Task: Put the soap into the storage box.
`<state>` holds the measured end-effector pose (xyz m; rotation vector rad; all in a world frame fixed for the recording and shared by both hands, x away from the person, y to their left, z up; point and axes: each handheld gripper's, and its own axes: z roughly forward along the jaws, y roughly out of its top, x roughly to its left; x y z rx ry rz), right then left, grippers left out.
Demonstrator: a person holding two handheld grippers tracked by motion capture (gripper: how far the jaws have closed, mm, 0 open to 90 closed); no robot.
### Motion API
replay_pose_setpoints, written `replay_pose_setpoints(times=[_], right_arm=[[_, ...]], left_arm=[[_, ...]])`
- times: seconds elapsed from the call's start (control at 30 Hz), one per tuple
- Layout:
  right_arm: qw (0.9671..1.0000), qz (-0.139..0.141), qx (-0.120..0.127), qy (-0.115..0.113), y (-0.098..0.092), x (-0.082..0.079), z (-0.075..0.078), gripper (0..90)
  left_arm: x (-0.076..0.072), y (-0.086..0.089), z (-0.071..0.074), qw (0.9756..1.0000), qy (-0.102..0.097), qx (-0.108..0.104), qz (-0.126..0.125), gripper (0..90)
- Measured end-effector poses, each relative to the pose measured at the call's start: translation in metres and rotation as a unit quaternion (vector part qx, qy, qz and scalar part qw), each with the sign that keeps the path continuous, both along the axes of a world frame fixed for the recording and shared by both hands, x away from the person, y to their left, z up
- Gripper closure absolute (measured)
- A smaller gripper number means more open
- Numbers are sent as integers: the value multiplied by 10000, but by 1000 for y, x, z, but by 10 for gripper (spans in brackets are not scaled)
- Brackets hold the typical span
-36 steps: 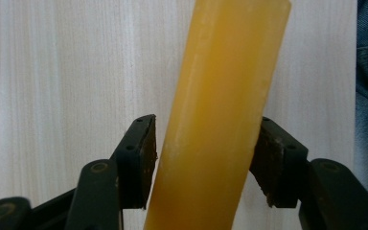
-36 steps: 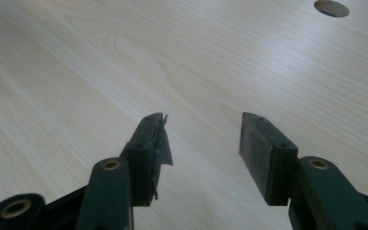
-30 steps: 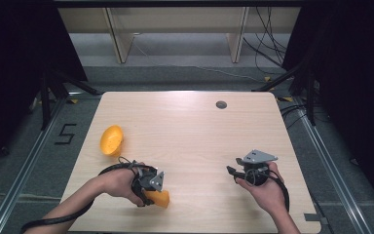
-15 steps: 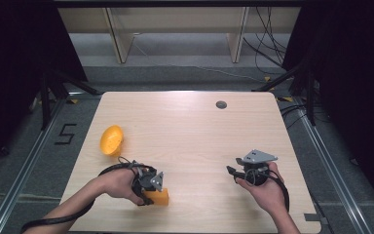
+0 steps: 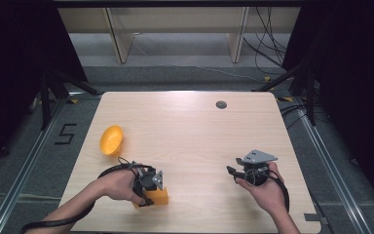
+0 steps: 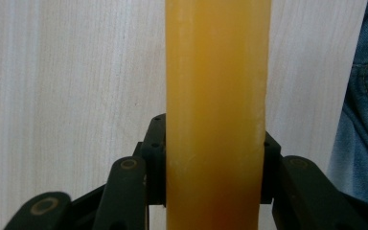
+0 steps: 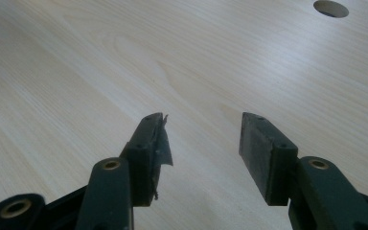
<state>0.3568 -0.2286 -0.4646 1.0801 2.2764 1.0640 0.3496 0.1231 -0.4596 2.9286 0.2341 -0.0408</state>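
An orange block (image 5: 158,196) lies near the table's front left, and my left gripper (image 5: 148,187) is shut on it. In the left gripper view the block (image 6: 217,110) stands as a tall orange slab between the two black jaws, which press on both its sides. An orange bowl (image 5: 111,140) rests tilted on its side at the table's left edge, apart from the block. My right gripper (image 5: 233,172) hovers low over the front right of the table. Its jaws stand apart with nothing between them (image 7: 202,132).
The light wooden table (image 5: 190,131) has a round cable hole (image 5: 221,104) near its far edge, also seen as the hole (image 7: 331,8) in the right gripper view. Blue denim (image 6: 364,105) shows at the right of the left gripper view. Dark floor and shelving lie beyond the table.
The left hand and the orange block have shifted very slightly. The right gripper has held still.
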Motion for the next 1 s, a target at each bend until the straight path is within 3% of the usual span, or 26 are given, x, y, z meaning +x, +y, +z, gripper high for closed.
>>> replay_pose_setpoints(times=[0.13,0.23,0.3,0.33,0.4,0.43,0.47,0.5,0.53,0.57,0.6,0.63,0.67,0.7,0.77,0.8,0.87,0.93,0.97,1.0], right_arm=[[10000,-9,18,3,0,0,0,516],[10000,-6,-11,27,-1,0,1,516],[9999,-81,52,124,1,-2,1,516],[10000,-28,22,59,0,-1,1,516],[10000,-48,21,73,0,-1,1,516],[10000,-48,21,73,0,-1,1,516],[10000,-39,12,54,0,-1,1,516],[10000,-40,12,54,0,-1,1,516],[10000,-38,13,55,0,-1,1,516],[10000,-38,13,55,0,-1,1,516],[10000,-50,21,80,0,-1,1,516],[10000,-40,47,42,1,-1,0,516],[9999,-44,64,64,1,-1,0,516],[10000,-41,60,61,1,-1,0,516],[10000,-14,19,6,0,0,0,516],[10000,-14,19,6,0,0,0,516],[10000,-26,-7,46,-1,-1,1,516],[10000,-44,11,56,0,-1,1,516],[10000,-44,11,56,0,-1,1,516],[10000,-35,-9,34,-1,-1,1,516]], left_arm=[[1,-2,2,9999,-120,50,106,604],[2,-1,3,9987,-92,-54,489,604],[2,0,5,9971,-102,-62,753,604],[2,0,6,9962,-101,-56,859,604],[3,2,7,9918,18,-122,1275,604],[3,2,7,9918,18,-122,1275,604],[4,4,8,9854,171,-243,1674,605],[8,9,9,9681,514,-531,2396,605],[10,11,10,9568,705,-661,2741,604],[10,11,10,9568,705,-661,2741,604],[11,14,11,9517,778,-710,2883,604],[12,16,13,9487,770,-627,3002,604],[12,18,15,9483,520,-471,3097,604],[12,18,15,9483,520,-471,3097,604],[13,23,18,9377,444,-371,3427,605],[13,23,18,9377,444,-371,3427,605],[16,28,20,9299,377,-370,3641,604],[17,29,21,9292,352,-337,3665,604],[18,30,22,9268,306,-333,3729,604],[18,32,23,9227,291,-361,3826,605]])
